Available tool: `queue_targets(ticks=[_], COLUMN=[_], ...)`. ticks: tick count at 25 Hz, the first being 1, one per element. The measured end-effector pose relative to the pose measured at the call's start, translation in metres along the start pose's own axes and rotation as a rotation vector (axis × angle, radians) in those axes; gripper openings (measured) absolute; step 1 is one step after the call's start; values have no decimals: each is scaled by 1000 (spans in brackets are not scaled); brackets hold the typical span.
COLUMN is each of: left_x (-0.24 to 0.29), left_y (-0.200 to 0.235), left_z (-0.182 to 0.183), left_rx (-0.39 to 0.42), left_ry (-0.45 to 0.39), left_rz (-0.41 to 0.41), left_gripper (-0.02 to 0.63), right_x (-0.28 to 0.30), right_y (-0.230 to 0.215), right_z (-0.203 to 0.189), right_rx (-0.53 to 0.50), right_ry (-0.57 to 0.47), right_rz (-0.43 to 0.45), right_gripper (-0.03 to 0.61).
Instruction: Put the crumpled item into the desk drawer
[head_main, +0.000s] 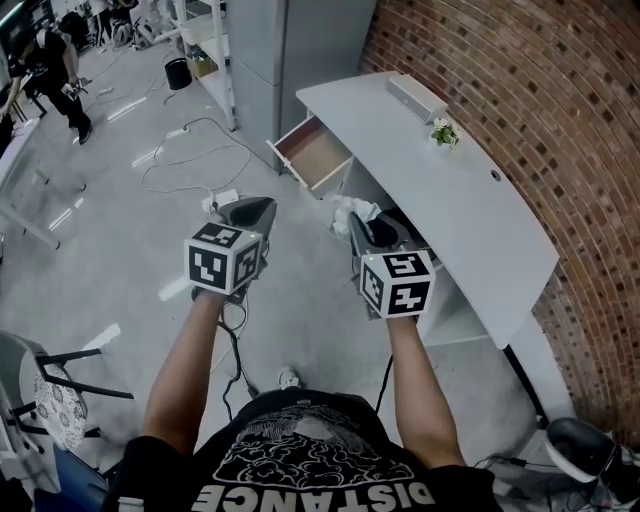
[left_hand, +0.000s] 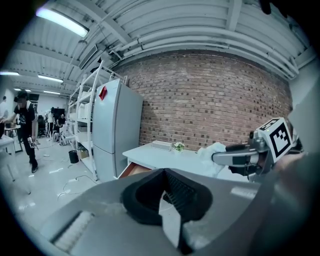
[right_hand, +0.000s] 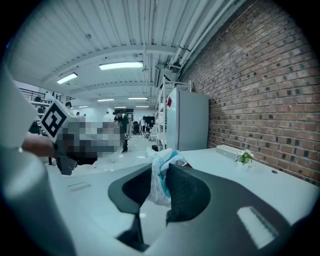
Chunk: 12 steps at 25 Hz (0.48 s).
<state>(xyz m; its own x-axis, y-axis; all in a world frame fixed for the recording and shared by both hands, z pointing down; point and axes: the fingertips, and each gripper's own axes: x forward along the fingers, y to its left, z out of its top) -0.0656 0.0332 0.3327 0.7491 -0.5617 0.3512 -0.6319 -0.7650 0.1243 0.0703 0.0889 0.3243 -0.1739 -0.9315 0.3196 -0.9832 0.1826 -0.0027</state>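
Because the crumpled item (right_hand: 161, 162) is a light, soft white wad, probably thin plastic or tissue though the view is too coarse to be sure, it should squash and not slip, and a pinch across its bunched middle suits it best. The right gripper (head_main: 358, 228) is clamped on it just so, holding it in the air near the desk (head_main: 450, 190), short of the open drawer (head_main: 315, 152). The left gripper (left_hand: 164, 175) hangs beside it, jaws together on nothing.
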Motion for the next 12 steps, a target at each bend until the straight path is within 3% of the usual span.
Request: queue_targets(ticks=[12], left_x=[19], left_y=[3], left_z=[2], left_rx=[24], left_ry=[12], left_rz=[-19], left_gripper=[-2], right_x=[12], right_y=[-12], right_z=[-3], right_rx=[13], right_ry=[-7], right_rz=[-16], right_gripper=[77])
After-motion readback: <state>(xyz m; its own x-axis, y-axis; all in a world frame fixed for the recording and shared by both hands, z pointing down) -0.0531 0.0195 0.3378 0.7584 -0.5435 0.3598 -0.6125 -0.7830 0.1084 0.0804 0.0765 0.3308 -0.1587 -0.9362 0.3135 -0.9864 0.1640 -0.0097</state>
